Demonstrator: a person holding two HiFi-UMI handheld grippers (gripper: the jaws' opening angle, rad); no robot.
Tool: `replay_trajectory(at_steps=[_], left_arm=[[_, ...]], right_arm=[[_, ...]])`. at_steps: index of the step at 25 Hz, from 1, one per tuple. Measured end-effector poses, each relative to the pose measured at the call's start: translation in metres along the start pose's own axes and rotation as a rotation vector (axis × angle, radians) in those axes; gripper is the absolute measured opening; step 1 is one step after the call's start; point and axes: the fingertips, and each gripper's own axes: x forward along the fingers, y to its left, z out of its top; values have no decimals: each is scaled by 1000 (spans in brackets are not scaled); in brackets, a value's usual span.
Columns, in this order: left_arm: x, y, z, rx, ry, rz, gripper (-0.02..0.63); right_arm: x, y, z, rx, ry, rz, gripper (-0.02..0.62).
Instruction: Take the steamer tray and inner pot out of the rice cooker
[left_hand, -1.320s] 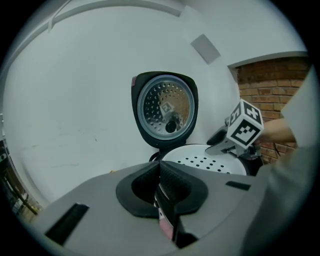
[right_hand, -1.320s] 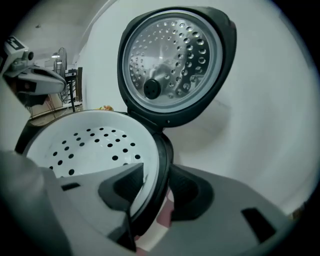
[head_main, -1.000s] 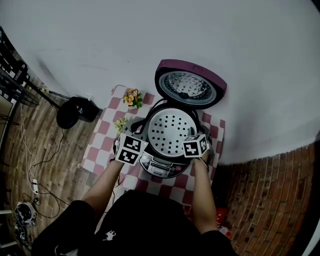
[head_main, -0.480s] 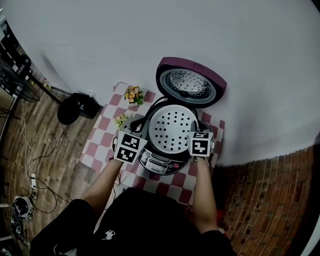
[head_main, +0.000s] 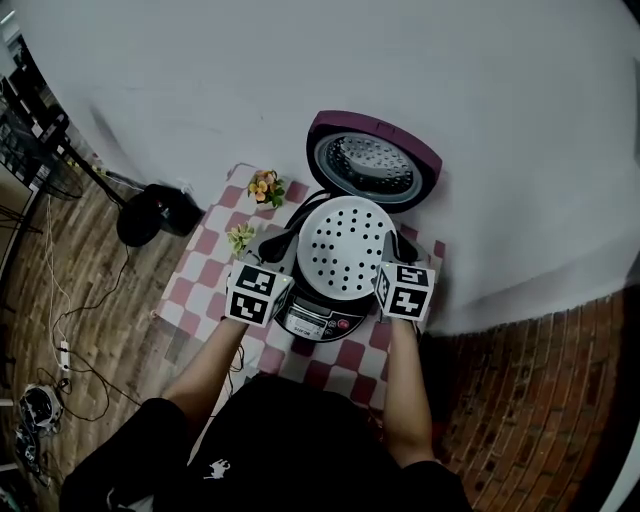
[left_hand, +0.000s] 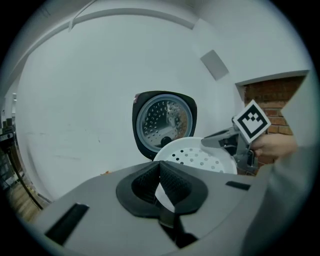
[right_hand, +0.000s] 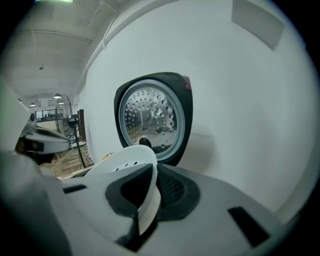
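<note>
The step in hand is the first of the two: lifting the steamer tray (head_main: 343, 247) out of the rice cooker (head_main: 312, 322), whose lid (head_main: 372, 160) stands open behind it against the white wall. The left gripper (left_hand: 161, 180) is clamped tight on the tray's left rim, a sliver of white plastic showing between its ribbed pads. The right gripper (right_hand: 150, 190) has just been closing, and its narrow jaws now pinch the opposite rim, which curves up between them. In the head view the perforated white tray sits between the two marker cubes, over the cooker's mouth and apparently raised off it, tipped slightly toward the person. The inner pot cannot be seen beneath the tray and is judged to be still inside the cooker body. The cooker stands on a red-and-white checked cloth (head_main: 210, 265), with small flowers (head_main: 264, 190) near its left. The next move likely calls for both hands to rise together and keep the tray level, so neither thin rim slips from its pads. Then the tray needs carrying sideways to a free patch of cloth, clear of the flowers and the open lid, before the pot is tackled.
</note>
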Motion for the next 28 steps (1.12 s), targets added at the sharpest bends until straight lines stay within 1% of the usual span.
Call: replay_trajectory(at_steps=[4, 9, 15, 20, 24, 28], left_arm=[[-5, -10, 11, -15, -39, 7, 3], [-11, -32, 23, -39, -79, 1, 3], [-11, -59, 21, -19, -70, 12, 3], [-12, -79, 20, -26, -68, 19, 3], [-16, -95, 18, -26, -71, 27, 3], [-16, -112, 15, -23, -68, 29, 3]], right_arm=[[-19, -7, 11, 5, -50, 7, 25], [-43, -21, 14, 4, -85, 12, 25], [-65, -41, 12, 7, -114, 12, 25], [-80, -61, 8, 23, -132, 9, 25], [-95, -83, -2, 31, -136, -8, 25], [-109, -109, -17, 64, -134, -26, 25]])
